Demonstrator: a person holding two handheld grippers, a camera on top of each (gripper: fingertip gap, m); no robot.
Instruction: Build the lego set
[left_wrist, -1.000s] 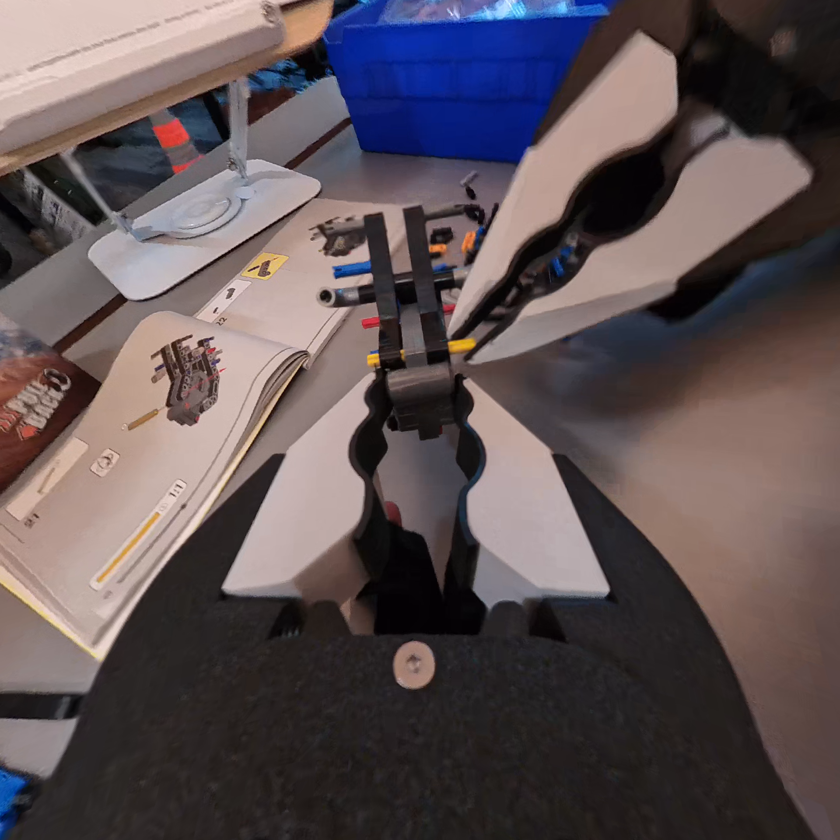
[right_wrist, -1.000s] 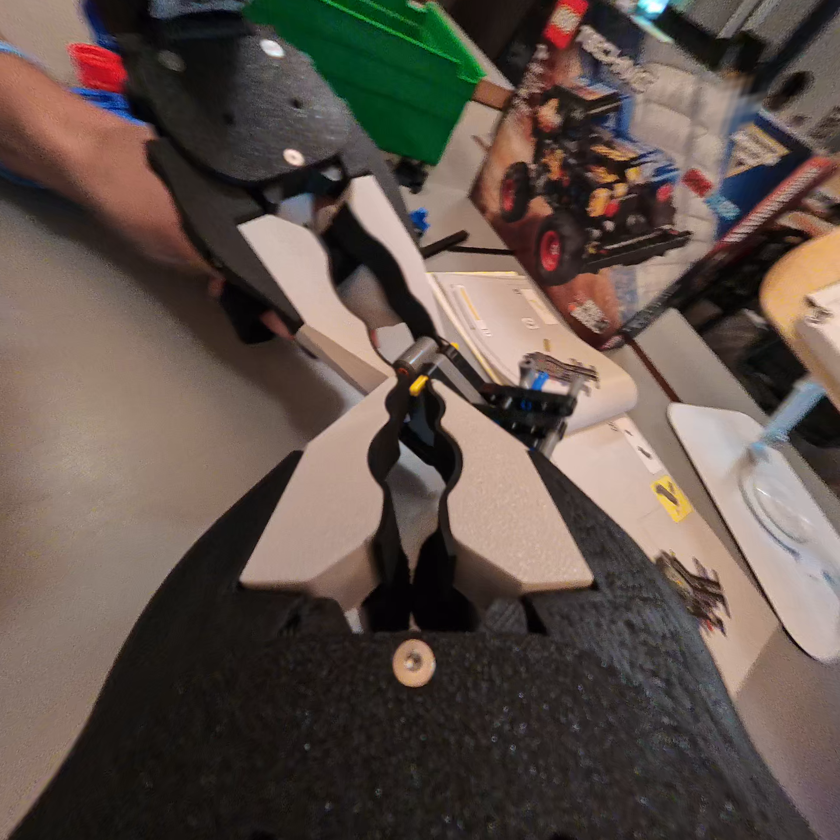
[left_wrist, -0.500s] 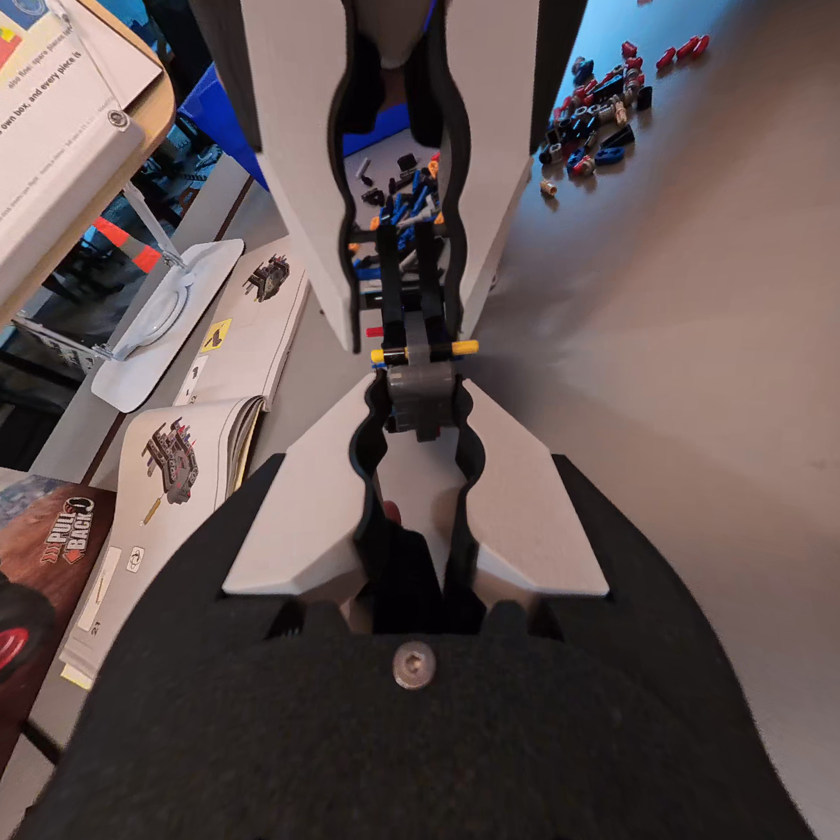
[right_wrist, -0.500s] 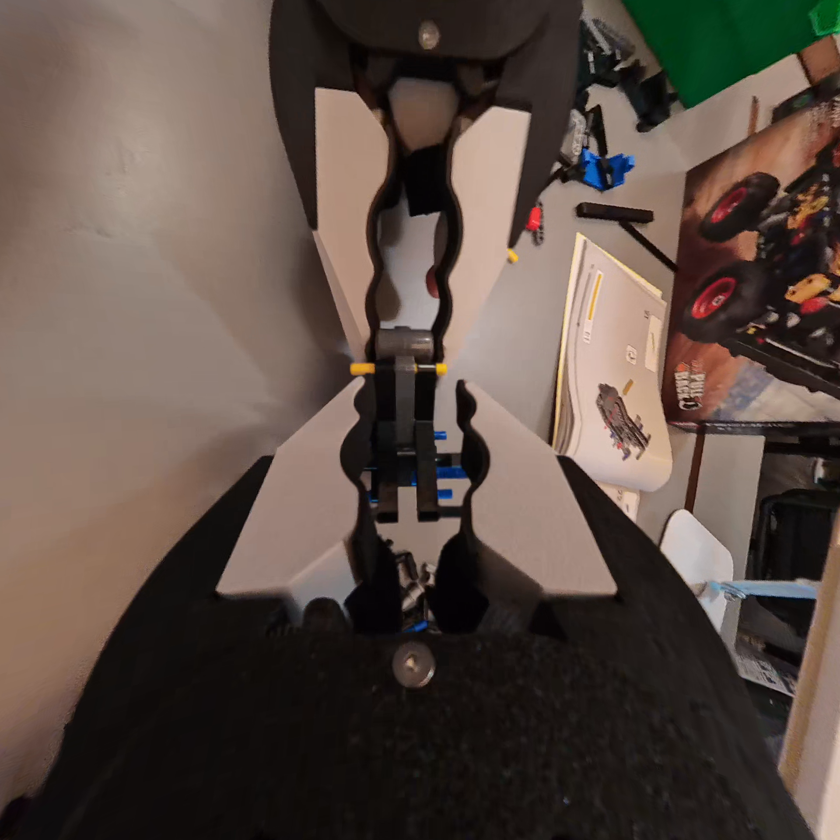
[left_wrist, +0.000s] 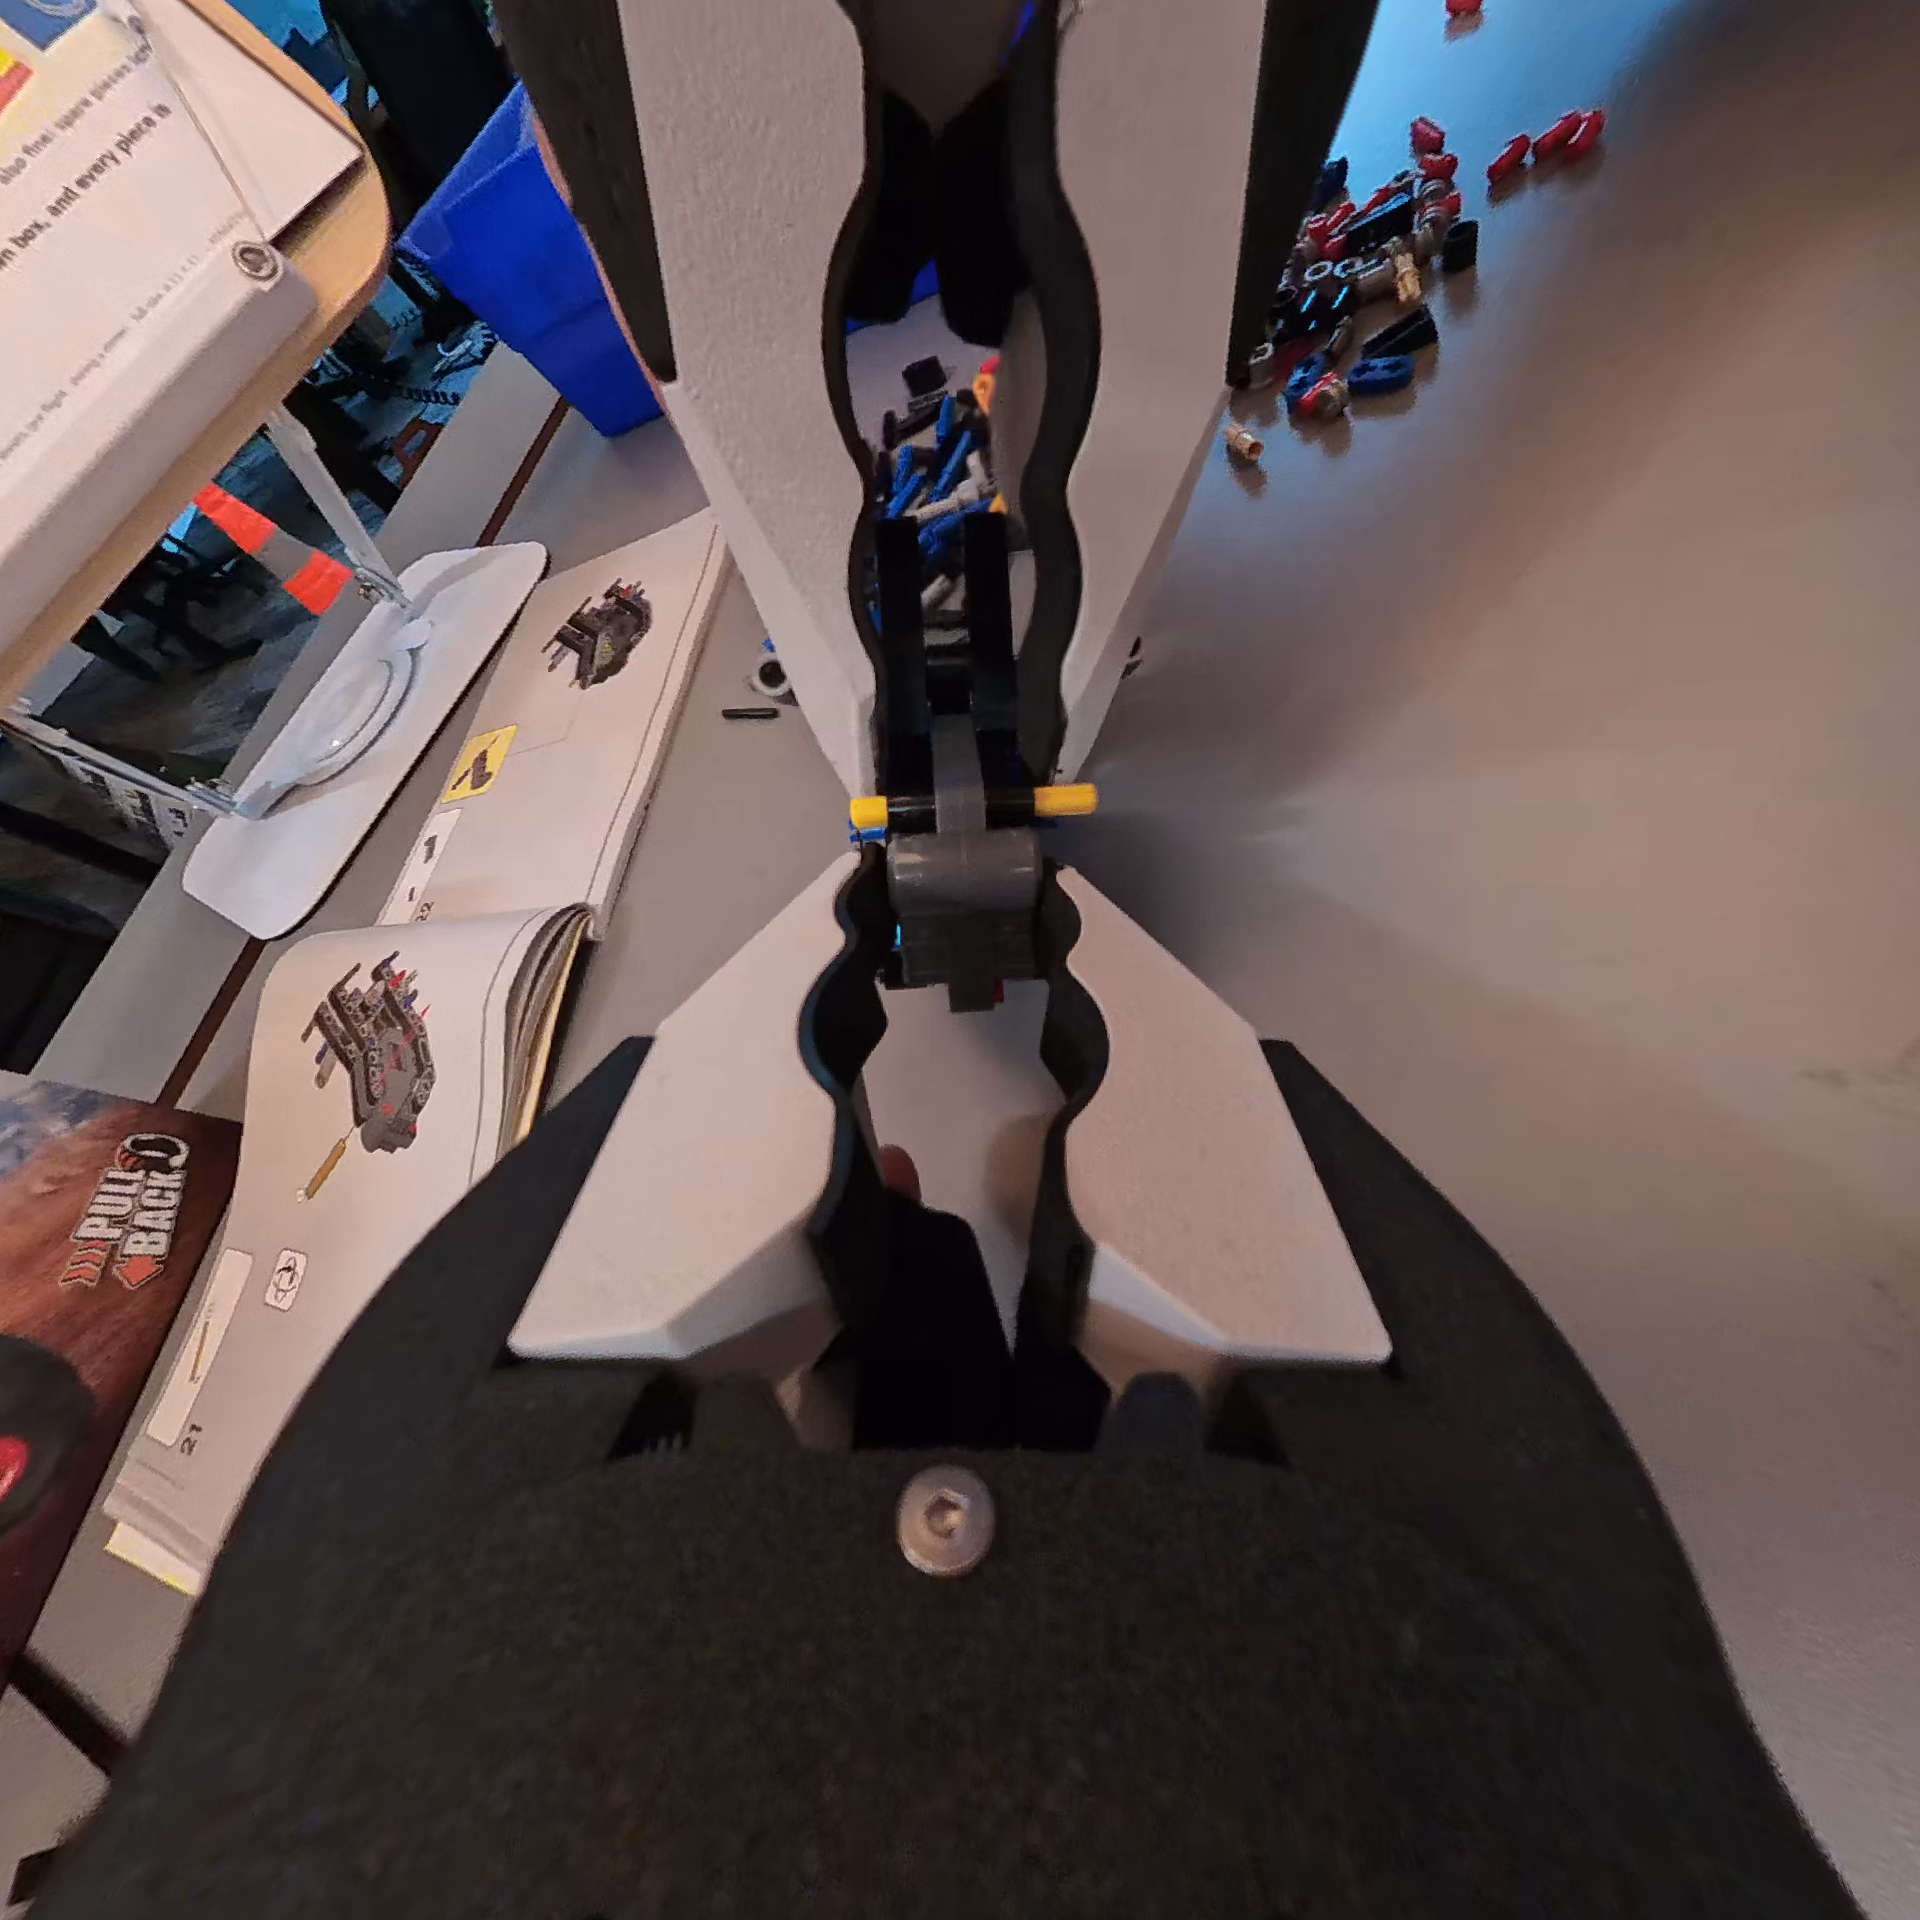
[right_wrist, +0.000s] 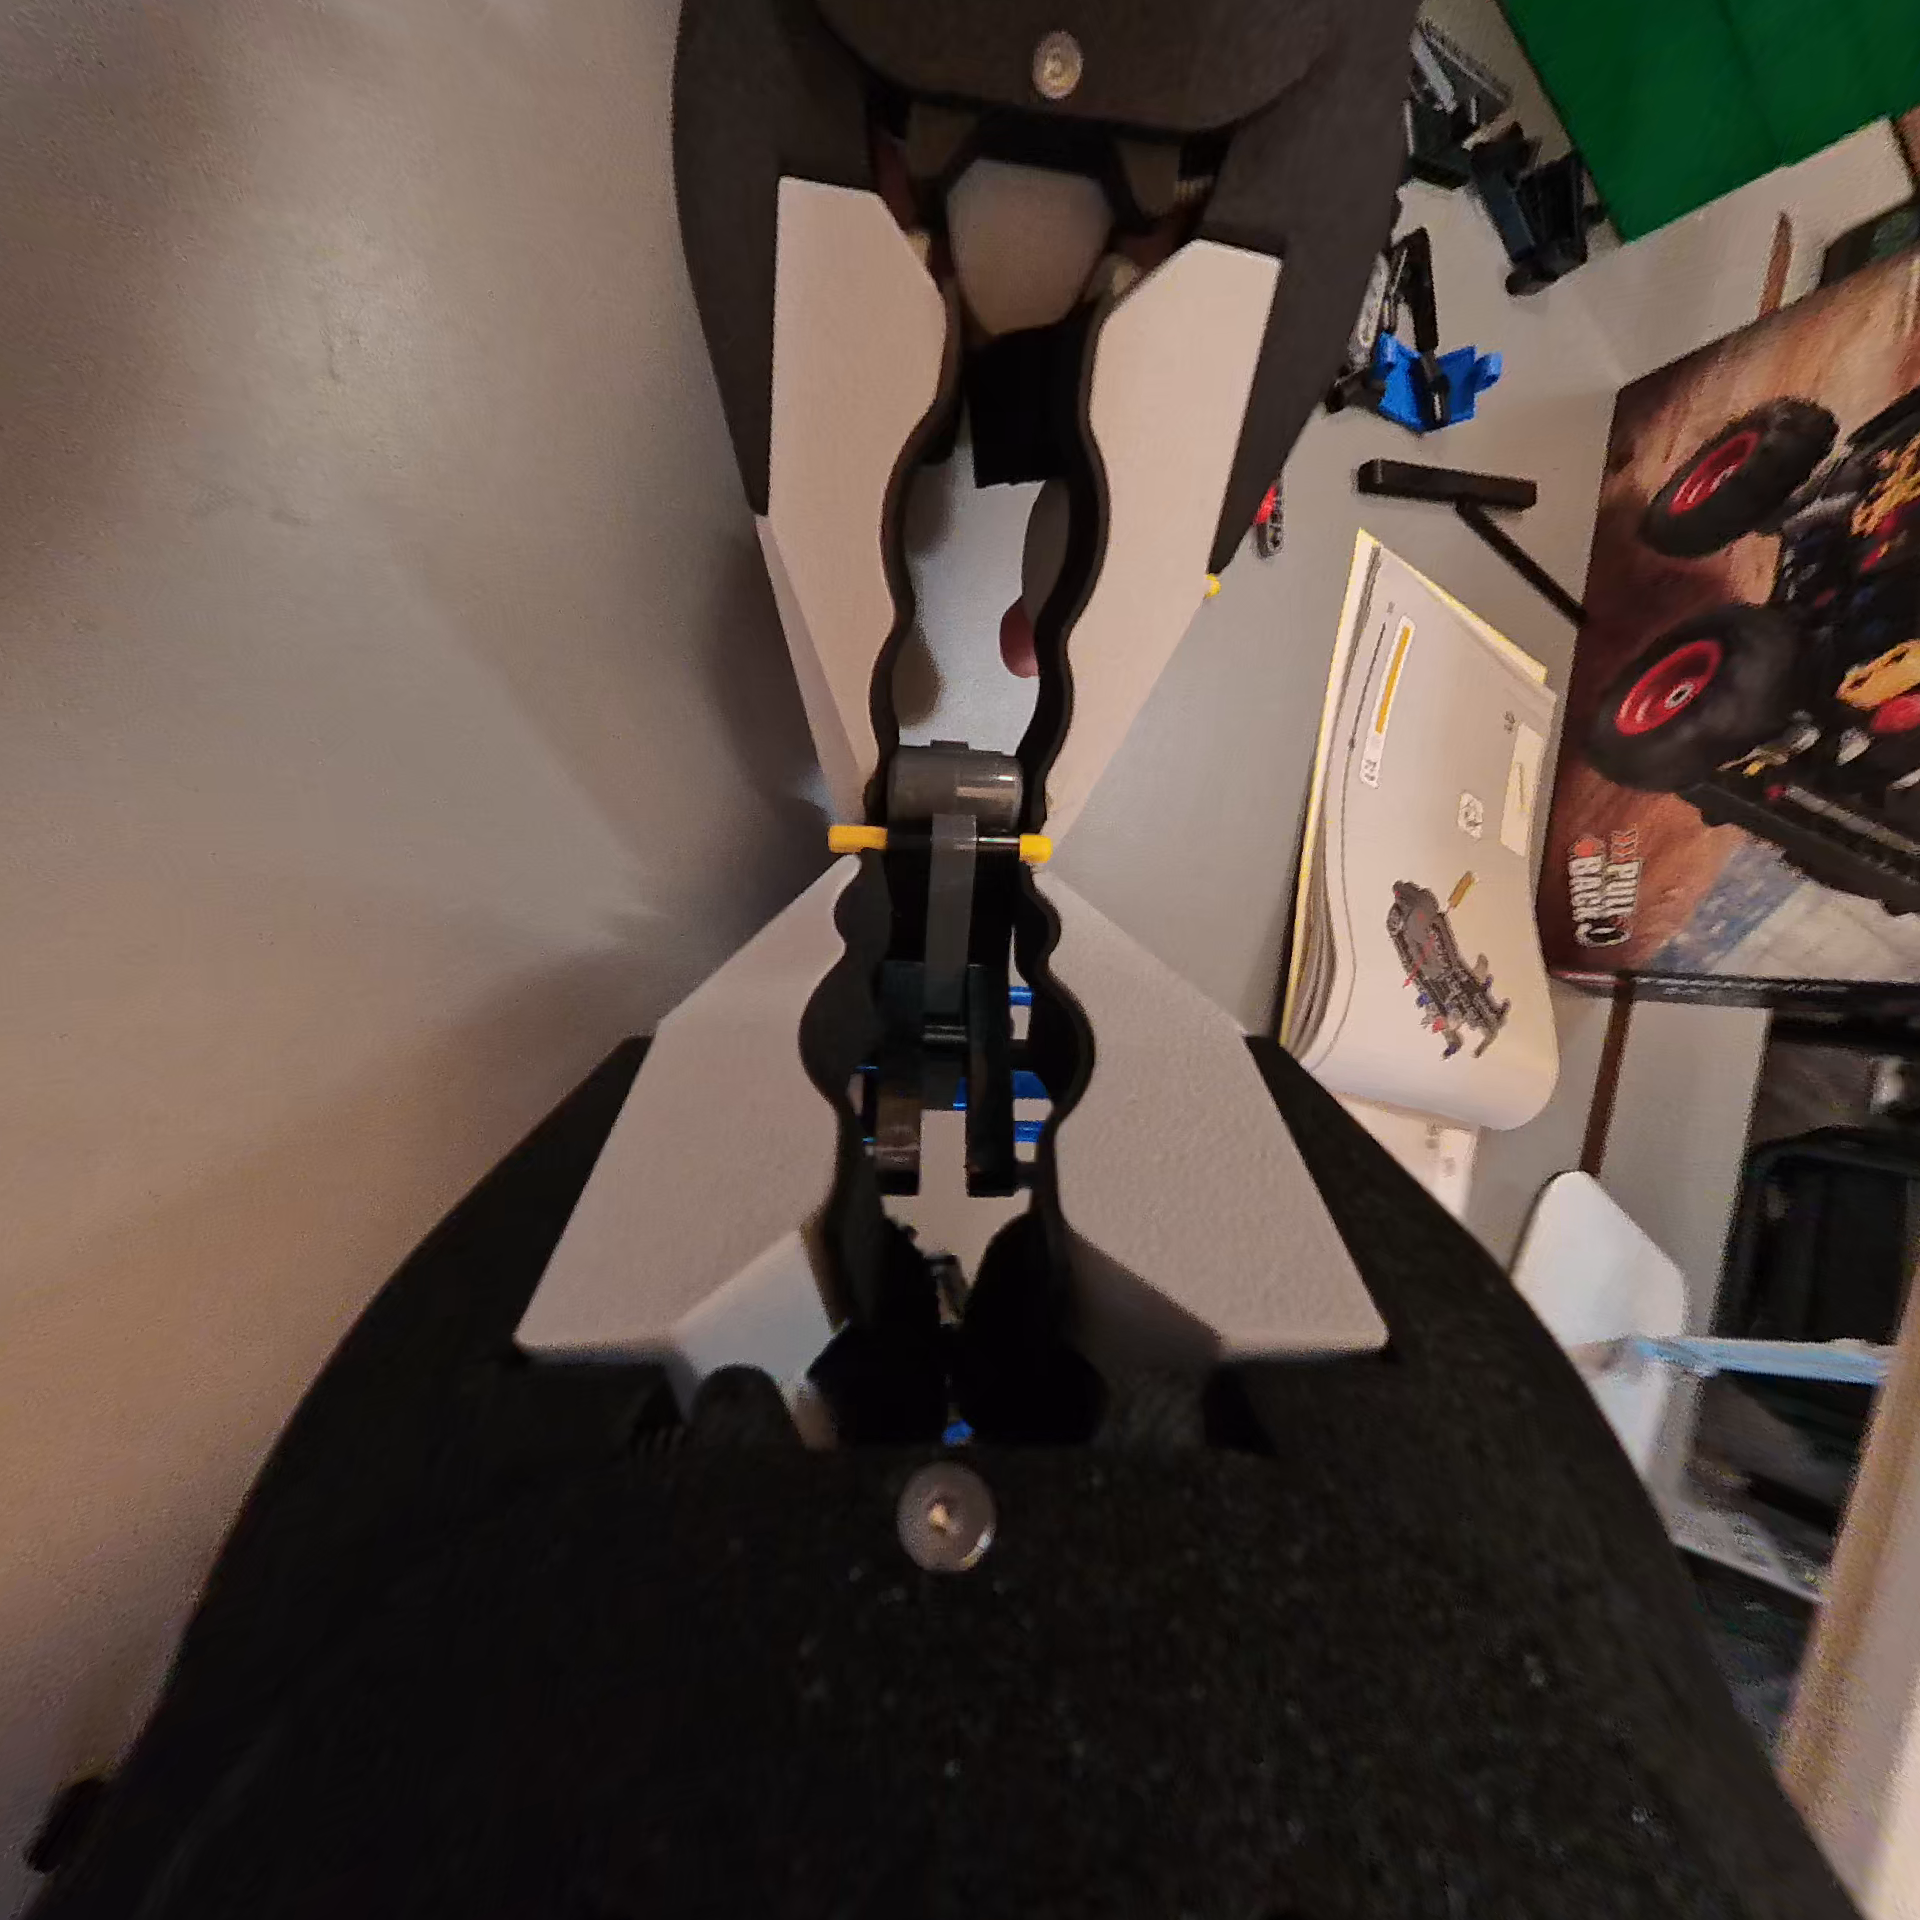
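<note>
A small lego assembly (left_wrist: 964, 914) has a grey block at one end, two black beams (left_wrist: 899, 644) at the other, and a yellow-tipped axle (left_wrist: 1065, 798) across the middle. It is held above the grey table. My left gripper (left_wrist: 961, 883) is shut on the grey block. My right gripper (left_wrist: 961, 769) faces it tip to tip from above, its fingers pressed on both sides of the black beams. In the right wrist view, my right gripper (right_wrist: 951, 883) clamps the beams (right_wrist: 951, 935) with blue pins showing, and the left gripper (right_wrist: 956, 790) holds the grey end.
An open instruction booklet (left_wrist: 416, 1091) lies left, beside the set's box (right_wrist: 1766, 623) and a white stand base (left_wrist: 353, 717). Several loose pieces (left_wrist: 1361, 281) lie scattered far right. A blue bin (left_wrist: 520, 270) and a green bin (right_wrist: 1714, 94) stand at the table's edges. The grippers are tip to tip, or close to it.
My right gripper swung from the side to face the left gripper head-on, slid over the black beams and narrowed onto them. My left gripper kept its hold and tilted the view.
</note>
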